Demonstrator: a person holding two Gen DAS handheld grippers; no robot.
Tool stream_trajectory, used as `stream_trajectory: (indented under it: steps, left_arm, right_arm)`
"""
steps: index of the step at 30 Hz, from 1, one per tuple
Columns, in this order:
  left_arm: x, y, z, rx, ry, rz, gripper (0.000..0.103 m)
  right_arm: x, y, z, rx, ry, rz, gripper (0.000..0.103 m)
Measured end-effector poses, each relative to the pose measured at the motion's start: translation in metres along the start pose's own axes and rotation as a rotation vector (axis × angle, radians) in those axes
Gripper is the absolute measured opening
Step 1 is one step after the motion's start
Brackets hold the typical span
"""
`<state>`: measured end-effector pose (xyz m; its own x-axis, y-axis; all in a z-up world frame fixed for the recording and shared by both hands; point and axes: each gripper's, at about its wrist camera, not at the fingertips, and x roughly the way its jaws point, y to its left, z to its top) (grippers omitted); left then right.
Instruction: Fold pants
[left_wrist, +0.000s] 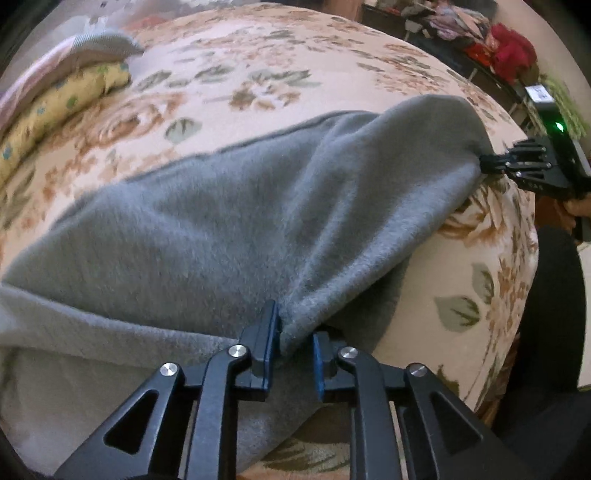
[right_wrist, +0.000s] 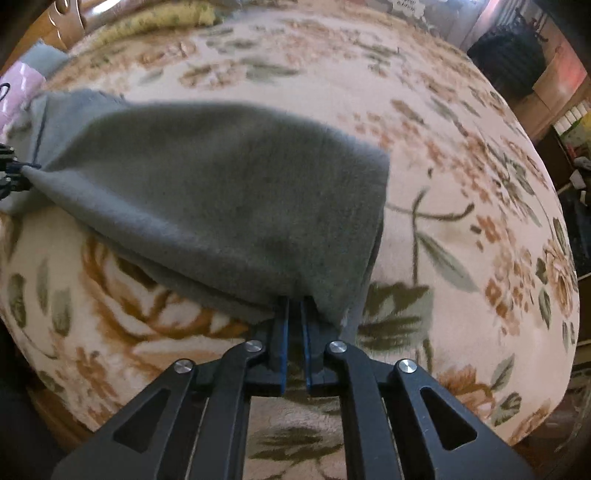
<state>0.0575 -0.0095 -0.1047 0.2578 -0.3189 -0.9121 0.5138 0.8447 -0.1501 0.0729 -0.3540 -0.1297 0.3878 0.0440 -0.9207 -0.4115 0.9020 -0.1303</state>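
- Black linkage arms of the left gripper (left_wrist: 293, 343) fill the bottom of its own view; its two blue-padded fingers stand slightly apart, with a bunched corner of the grey pants (left_wrist: 229, 221) between them. One pad lies against the cloth; whether the other presses it cannot be told.
- Right gripper (right_wrist: 294, 314), in its own view, has its two blue pads almost together, a thin gap showing lower down, and their tips go under the hem of the pants (right_wrist: 221, 192), which drapes over them. In the left wrist view the same gripper (left_wrist: 487, 164) pinches the far corner of the cloth.
- One pair of pants: fleece, grey, lying across the floral blanket (left_wrist: 258, 74) on the bed, the near edge lifted between the two grippers, a lighter grey layer underneath at the left.
- Two pillows or folded covers at the head of the bed: one yellow patterned pillow (left_wrist: 66, 99) and one grey-pink striped pillow (left_wrist: 92, 46) on top of it.
- One heap of red cloth (left_wrist: 511, 50) on a dark shelf beyond the bed.
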Motion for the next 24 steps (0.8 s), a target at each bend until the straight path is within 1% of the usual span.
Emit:
stream_trajectory:
  steps: [1,3,5,6,7,9,12,18,24]
  left_arm:
    - [-0.003,0.002,-0.001,-0.018,-0.008,-0.014,0.019]
    - [-0.011,0.006,-0.001,-0.046,-0.021,-0.037,0.027]
    - [-0.025,0.009,-0.004,-0.063,-0.055,-0.038,0.043]
    - [-0.03,0.011,-0.006,-0.067,-0.068,-0.035,0.044]
    - [-0.036,0.013,-0.009,-0.073,-0.08,-0.032,0.045]
    - [-0.046,0.022,-0.015,-0.094,-0.091,-0.016,0.045]
    - [-0.057,0.041,-0.025,-0.133,-0.102,0.01,0.045]
    - [-0.085,0.096,-0.053,-0.254,-0.131,0.079,0.045]
    - [-0.108,0.138,-0.077,-0.349,-0.157,0.14,0.045]
  right_arm:
    - [-0.003,0.002,0.0,-0.008,0.001,-0.005,0.009]
    - [-0.015,0.007,0.001,-0.017,-0.004,0.0,0.023]
    - [-0.03,0.011,0.002,-0.02,-0.043,0.002,0.06]
    - [-0.04,0.016,0.003,-0.028,-0.073,-0.004,0.066]
    - [-0.046,0.02,0.005,-0.036,-0.094,-0.006,0.07]
    - [-0.059,0.03,0.009,-0.041,-0.134,0.01,0.07]
    - [-0.072,0.048,0.023,-0.037,-0.185,0.093,0.07]
    - [-0.07,0.1,0.062,-0.107,-0.223,0.182,0.07]
    - [-0.064,0.167,0.099,-0.202,-0.237,0.278,0.07]
